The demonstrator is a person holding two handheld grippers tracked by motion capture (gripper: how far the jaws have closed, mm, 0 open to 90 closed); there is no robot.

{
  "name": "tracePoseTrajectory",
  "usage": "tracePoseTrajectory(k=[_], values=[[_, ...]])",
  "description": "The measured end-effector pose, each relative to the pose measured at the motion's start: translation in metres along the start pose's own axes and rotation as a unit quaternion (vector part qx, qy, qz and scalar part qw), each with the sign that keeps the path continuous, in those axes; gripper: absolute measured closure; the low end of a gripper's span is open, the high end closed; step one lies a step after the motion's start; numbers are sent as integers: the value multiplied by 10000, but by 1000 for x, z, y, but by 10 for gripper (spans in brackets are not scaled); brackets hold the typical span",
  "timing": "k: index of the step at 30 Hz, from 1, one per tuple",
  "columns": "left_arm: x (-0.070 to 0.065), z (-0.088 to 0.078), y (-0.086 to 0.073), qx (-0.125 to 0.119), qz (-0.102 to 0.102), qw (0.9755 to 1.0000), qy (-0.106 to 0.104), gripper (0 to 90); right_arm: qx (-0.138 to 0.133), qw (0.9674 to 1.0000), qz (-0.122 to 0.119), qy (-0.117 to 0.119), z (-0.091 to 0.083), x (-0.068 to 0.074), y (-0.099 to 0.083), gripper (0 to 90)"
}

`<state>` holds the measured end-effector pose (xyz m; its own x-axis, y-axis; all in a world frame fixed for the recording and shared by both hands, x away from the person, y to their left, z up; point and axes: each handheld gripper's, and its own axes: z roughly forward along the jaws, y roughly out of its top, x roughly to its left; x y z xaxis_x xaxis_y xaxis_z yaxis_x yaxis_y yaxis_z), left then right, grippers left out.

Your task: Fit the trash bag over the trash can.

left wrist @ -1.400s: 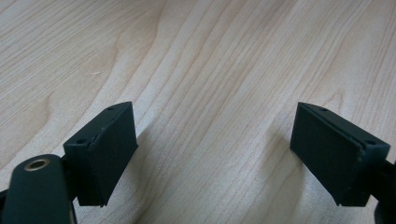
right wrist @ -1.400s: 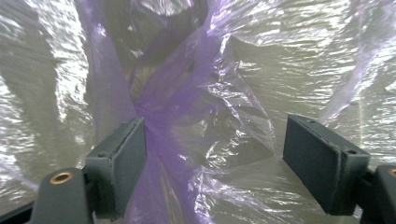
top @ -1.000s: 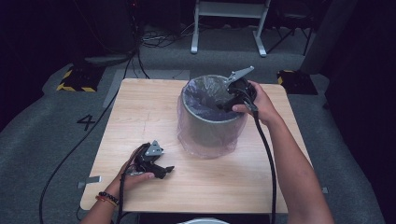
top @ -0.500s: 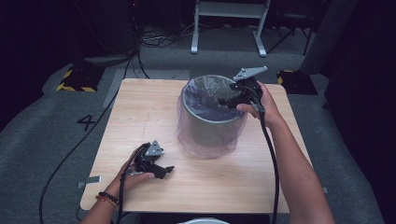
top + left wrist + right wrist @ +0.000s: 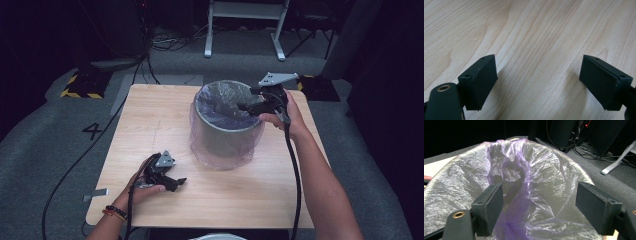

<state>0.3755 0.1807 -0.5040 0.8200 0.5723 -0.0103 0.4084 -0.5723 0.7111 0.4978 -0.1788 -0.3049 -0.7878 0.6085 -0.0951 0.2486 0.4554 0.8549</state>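
Note:
A grey bin [image 5: 225,137] stands mid-table, lined with a thin purple plastic bag [image 5: 220,102] that drapes over its rim and down its outside. My right gripper [image 5: 246,101] hovers over the bin's right rim, pointing left, jaws open. In the right gripper view the crinkled bag [image 5: 524,177] lies just beyond the open right gripper [image 5: 539,207], with nothing pinched between the pads. My left gripper [image 5: 177,182] rests low on the wooden table [image 5: 150,125] at the front left. It is open, and the left gripper [image 5: 537,82] has only bare wood between its jaws.
The bag's loose skirt [image 5: 220,160] spreads onto the table around the bin's base. Cables [image 5: 292,170] trail from both grippers toward the front edge. Beyond the table are grey carpet, a white stand's legs [image 5: 245,30] and yellow-black marked blocks [image 5: 80,85].
My right gripper has drifted right and slightly up, from over the bin's opening to its right rim. The left hand and gripper have stayed put.

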Motion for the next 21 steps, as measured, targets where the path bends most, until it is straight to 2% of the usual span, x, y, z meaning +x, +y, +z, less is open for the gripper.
tracePoseTrajectory(k=[4, 12, 21], values=[[0, 0, 0, -2, -3, 10000, -4, 142, -117, 9999, -22, -49, -9, 1, -1, 223], [0, 0, 0, 0, 0, 10000, -3, 142, -96, 9994, -210, -265, -23, 2, 2, 206], [0, 0, 0, 0, -2, 10000, -3, 142, -69, 9994, -228, -269, -31, 6, -1, 204]])
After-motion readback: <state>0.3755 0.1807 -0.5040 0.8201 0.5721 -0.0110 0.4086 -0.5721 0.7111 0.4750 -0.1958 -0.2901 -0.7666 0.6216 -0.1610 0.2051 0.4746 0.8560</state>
